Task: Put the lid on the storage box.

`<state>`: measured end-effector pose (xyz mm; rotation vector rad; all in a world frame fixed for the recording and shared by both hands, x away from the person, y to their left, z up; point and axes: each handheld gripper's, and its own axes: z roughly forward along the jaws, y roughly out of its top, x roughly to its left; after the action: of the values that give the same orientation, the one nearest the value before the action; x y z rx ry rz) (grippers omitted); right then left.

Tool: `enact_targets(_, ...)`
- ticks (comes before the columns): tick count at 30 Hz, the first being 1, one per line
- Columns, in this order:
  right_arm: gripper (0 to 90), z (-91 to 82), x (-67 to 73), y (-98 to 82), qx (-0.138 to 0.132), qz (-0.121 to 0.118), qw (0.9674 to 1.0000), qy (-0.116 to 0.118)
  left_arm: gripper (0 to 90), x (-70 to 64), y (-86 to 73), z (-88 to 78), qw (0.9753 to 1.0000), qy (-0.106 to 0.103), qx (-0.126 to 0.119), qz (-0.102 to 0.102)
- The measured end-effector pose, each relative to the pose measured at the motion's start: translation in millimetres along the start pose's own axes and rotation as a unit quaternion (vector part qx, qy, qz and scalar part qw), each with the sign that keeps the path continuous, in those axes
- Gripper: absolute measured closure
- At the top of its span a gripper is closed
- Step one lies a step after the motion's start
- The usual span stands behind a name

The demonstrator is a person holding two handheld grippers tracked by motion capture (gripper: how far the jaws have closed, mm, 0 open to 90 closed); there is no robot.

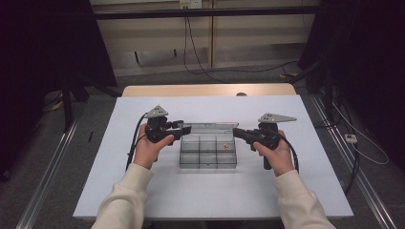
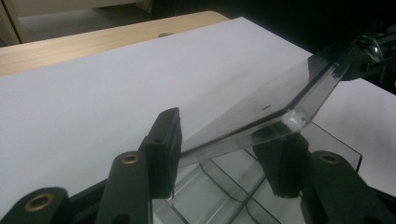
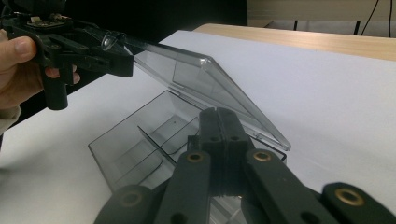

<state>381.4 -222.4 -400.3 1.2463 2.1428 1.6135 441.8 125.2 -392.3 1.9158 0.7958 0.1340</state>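
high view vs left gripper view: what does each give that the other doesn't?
High view alone: both hands, the left gripper at the left end of the raised lid, the right gripper shut at the box's right side, a small brownish item in one compartment, and the floor cables.

Left gripper view alone: the lid's corner tilted up between the gripper's pads, which stand apart; contact is unclear.

Both: the clear compartment box, its hinged lid, the white table surface and the wooden edge behind it.
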Motion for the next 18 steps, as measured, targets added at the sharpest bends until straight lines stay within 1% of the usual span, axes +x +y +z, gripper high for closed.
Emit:
enact_targets(6, 90.0, 1.3, 1.0, 0.4, 0.0, -0.004, 1.0, 0.004, 51.5, -1.4, -0.8, -1.4, 1.0, -0.001, 0.004, 0.004)
enact_targets(13, 90.0, 1.4, 0.8, 0.5, 0.0, -0.003, 1.0, 0.004, 51.2, -2.0, -1.9, -2.9, 1.0, -0.001, 0.005, 0.002)
enact_targets(18, 90.0, 2.5, 1.8, 0.4, 0.001, -0.007, 1.0, 0.004, 50.5, -2.0, -2.7, -4.2, 1.0, -0.003, 0.005, 0.0)
